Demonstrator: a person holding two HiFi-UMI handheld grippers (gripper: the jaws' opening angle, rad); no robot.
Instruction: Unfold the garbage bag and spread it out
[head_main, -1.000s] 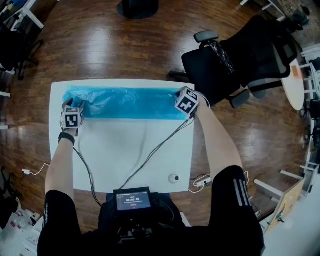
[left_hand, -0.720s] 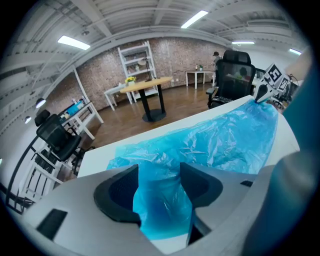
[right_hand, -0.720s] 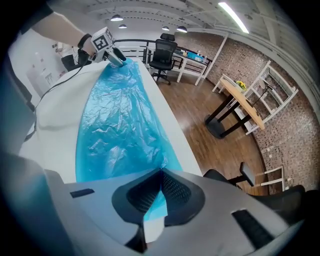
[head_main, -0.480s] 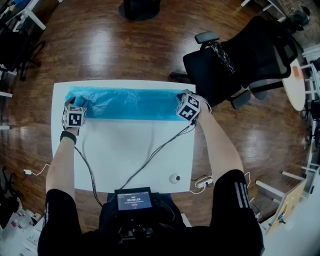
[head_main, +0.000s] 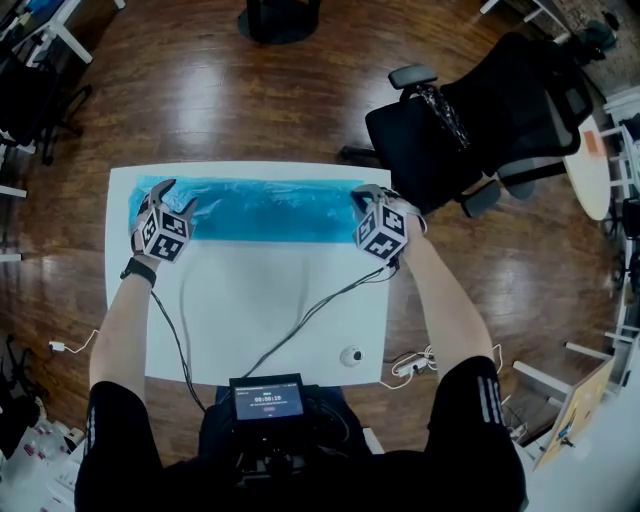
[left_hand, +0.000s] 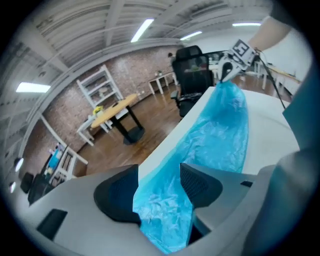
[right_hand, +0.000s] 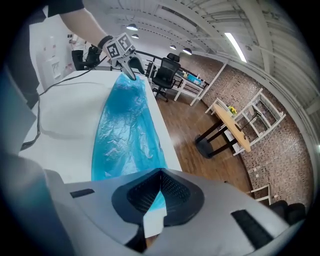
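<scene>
Up close, the right claw (right_hand: 160, 176) is pressed shut, its two dark ribbed pads meeting in a point with a sliver of the blue garbage bag (head_main: 270, 208) pinched between them. The left claw (left_hand: 159, 169) stands wide, its pads well apart, and the crumpled end of the same bag fills the gap between them and spills down below the jaws; the pads do not visibly squeeze it. Each claw sits at one end of the bag, the left at the left end, the right at the right end, both tilted downward toward the worktop (head_main: 260, 300).

Between them the bag lies as a long, narrow, wrinkled blue strip along the far edge of the white worktop, stretched across nearly its whole width. The near part of the surface carries only two dark cables (head_main: 300, 320) running back from the claws toward the person, and a small round white object (head_main: 349, 355) near the right front corner. A device with a lit screen (head_main: 267, 398) sits at the person's chest. Beyond the right far corner a black office chair (head_main: 450, 120) stands on the wooden floor (head_main: 220, 90).
</scene>
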